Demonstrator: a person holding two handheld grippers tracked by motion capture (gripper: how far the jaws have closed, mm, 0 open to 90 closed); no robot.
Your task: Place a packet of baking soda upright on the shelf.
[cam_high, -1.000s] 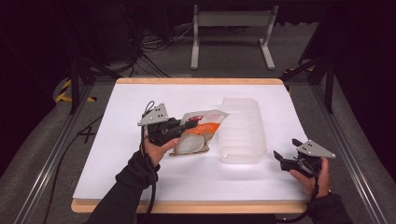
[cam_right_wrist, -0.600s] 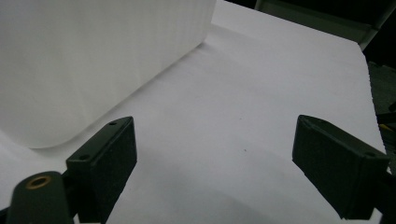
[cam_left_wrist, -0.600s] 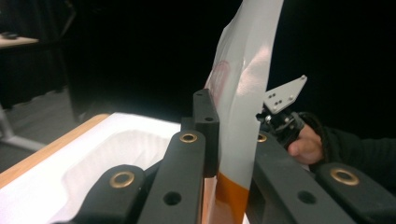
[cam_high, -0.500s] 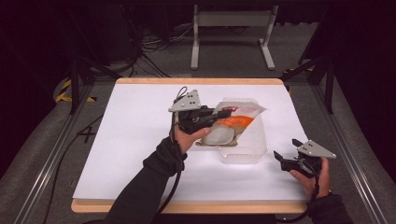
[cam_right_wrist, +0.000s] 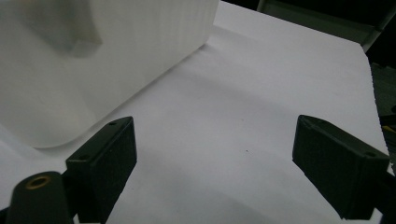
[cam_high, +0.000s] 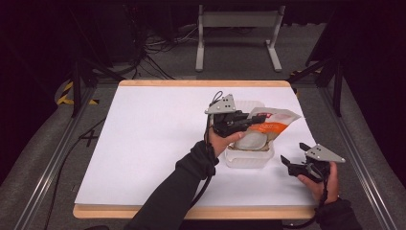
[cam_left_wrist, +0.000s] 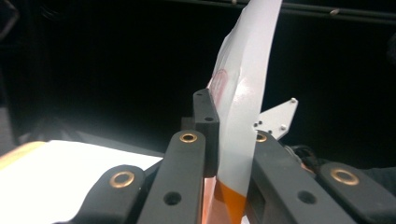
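Nearest the person, at the bench's front right, the right hand-held gripper [cam_high: 293, 163] rests low over the white bench [cam_high: 153, 143], its jaws spread wide with nothing between them. Its own camera makes that plain: the two black pads stand far apart over bare white surface, and the ribbed wall of the translucent plastic tub [cam_right_wrist: 93, 51] rises just beyond the left pad. From above, that gripper sits just to the right of the tub [cam_high: 249, 155], close but apart from it.

Farther in, the left hand-held gripper [cam_high: 256, 120] is clamped on a white-and-orange pouch [cam_high: 273, 122], which hangs over the tub's open top. The high view shows the pouch's bulging pale lower part inside or just above the tub; I cannot tell whether it touches the bottom. The left gripper view adds what the overhead cannot: the pouch's flat white edge [cam_left_wrist: 243, 102] pinched tightly between the jaws, orange print below.
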